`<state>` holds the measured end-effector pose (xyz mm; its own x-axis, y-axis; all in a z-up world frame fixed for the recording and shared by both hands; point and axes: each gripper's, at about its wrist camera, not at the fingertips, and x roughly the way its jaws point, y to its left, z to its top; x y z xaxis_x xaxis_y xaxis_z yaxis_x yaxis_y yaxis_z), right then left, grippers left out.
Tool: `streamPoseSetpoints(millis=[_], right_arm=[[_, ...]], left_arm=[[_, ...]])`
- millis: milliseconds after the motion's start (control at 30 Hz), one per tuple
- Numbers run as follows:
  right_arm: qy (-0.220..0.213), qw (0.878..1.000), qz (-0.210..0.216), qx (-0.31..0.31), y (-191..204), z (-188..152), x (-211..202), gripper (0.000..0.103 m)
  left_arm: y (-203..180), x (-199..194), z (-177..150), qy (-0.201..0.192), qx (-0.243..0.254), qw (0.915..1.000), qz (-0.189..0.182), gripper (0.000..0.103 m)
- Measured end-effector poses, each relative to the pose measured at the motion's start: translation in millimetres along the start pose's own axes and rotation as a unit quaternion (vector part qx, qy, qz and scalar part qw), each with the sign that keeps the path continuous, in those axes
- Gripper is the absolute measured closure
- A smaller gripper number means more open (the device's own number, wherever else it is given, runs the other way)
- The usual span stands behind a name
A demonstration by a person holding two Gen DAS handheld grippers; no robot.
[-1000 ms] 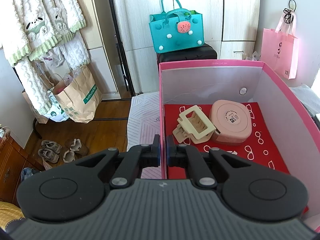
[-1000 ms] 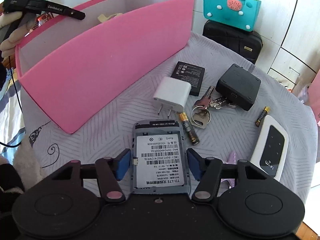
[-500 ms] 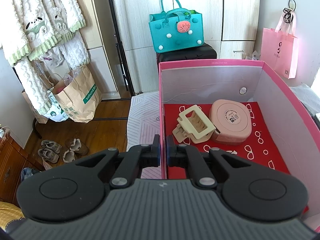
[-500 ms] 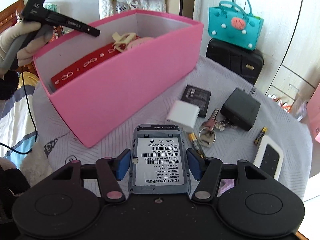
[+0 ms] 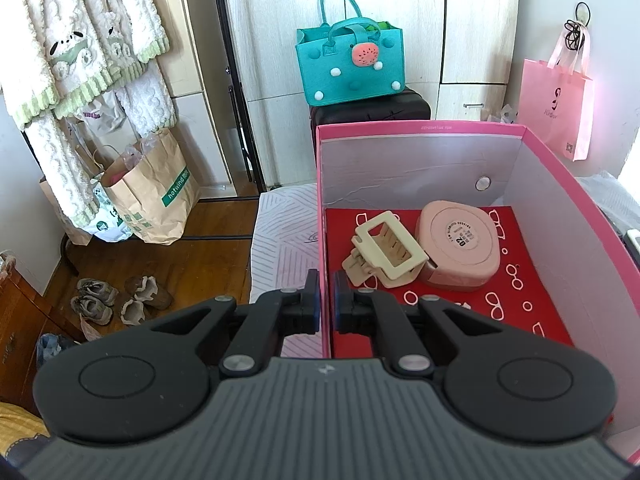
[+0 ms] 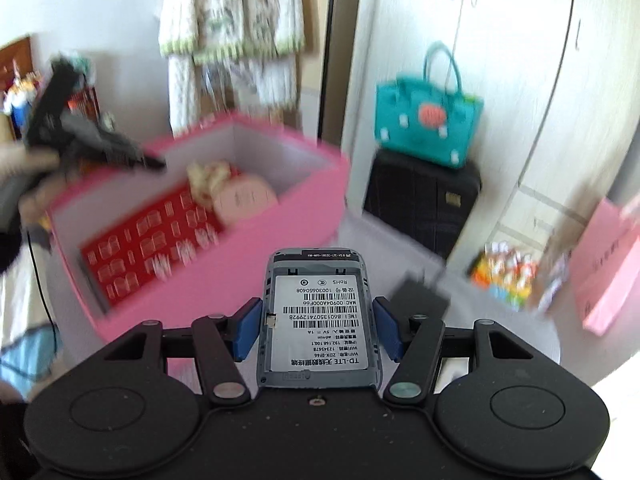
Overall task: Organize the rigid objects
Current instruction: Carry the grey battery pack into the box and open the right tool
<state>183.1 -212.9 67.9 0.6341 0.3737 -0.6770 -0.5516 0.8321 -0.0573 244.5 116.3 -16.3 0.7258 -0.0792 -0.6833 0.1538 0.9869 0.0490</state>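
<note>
My left gripper (image 5: 326, 304) is shut on the left wall of the pink box (image 5: 323, 208), one pad on each side of the wall. On the box's red floor lie a cream hair claw (image 5: 386, 254) and a round pink case (image 5: 460, 250). My right gripper (image 6: 316, 326) is shut on a grey router body (image 6: 318, 316) with its barcode label facing up, held above the table. The right wrist view is blurred; it shows the pink box (image 6: 224, 276) to the left, with the left gripper (image 6: 154, 162) on its far rim.
A teal handbag (image 5: 350, 64) sits on a black suitcase (image 5: 370, 110) behind the box. A pink shopping bag (image 5: 560, 108) hangs at right. A dark block (image 6: 418, 296) lies on the pale tablecloth (image 5: 284, 232). Paper bags and shoes are on the floor at left.
My right gripper has risen with the router body and tilted up, so the table items dropped out of view and the box interior shows. The left gripper has stayed put.
</note>
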Motion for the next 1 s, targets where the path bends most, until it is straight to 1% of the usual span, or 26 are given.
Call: streamPoseSetpoints(millis=[67, 133, 200, 267, 367, 433, 567, 667, 800, 867, 933, 1000], right_arm=[[-0.023, 1.0, 0.019, -0.01, 5, 16, -2, 0.038], [-0.036, 0.998, 0.045, -0.018, 12, 31, 3, 0.038], [-0.039, 0.996, 0.071, -0.03, 20, 43, 12, 0.038], [-0.033, 0.994, 0.096, -0.049, 31, 54, 27, 0.038], [-0.005, 0.989, 0.127, -0.074, 51, 66, 58, 0.038], [0.022, 0.985, 0.144, -0.091, 64, 73, 83, 0.038], [0.078, 0.976, 0.16, -0.126, 85, 76, 122, 0.038], [0.116, 0.967, 0.171, -0.15, 95, 77, 146, 0.038], [0.16, 0.956, 0.172, -0.176, 102, 71, 165, 0.038], [0.171, 0.954, 0.163, -0.186, 105, 68, 170, 0.038], [0.182, 0.952, 0.166, -0.182, 104, 68, 172, 0.038], [0.19, 0.949, 0.157, -0.197, 107, 68, 171, 0.038]], left_arm=[[1, -1, 0, -0.002, -0.001, 1.0, 0.0, 0.097], [1, -2, 0, -0.002, -0.001, 1.0, 0.0, 0.097], [2, -2, 1, -0.001, -0.001, 1.0, -0.001, 0.097], [2, -2, 0, -0.001, 0.001, 1.0, 0.001, 0.097], [2, -2, 0, 0.0, 0.001, 1.0, 0.001, 0.097], [2, -2, 1, 0.001, 0.0, 1.0, -0.003, 0.097], [4, -3, 1, 0.002, -0.005, 0.9999, -0.011, 0.098], [7, -4, 1, 0.001, -0.01, 0.9998, -0.014, 0.098], [8, -3, 2, 0.005, -0.014, 0.9997, -0.019, 0.098], [9, -3, 2, 0.005, -0.012, 0.9997, -0.02, 0.098], [8, -3, 3, 0.005, -0.013, 0.9997, -0.02, 0.098], [8, -3, 3, 0.005, -0.012, 0.9998, -0.018, 0.098]])
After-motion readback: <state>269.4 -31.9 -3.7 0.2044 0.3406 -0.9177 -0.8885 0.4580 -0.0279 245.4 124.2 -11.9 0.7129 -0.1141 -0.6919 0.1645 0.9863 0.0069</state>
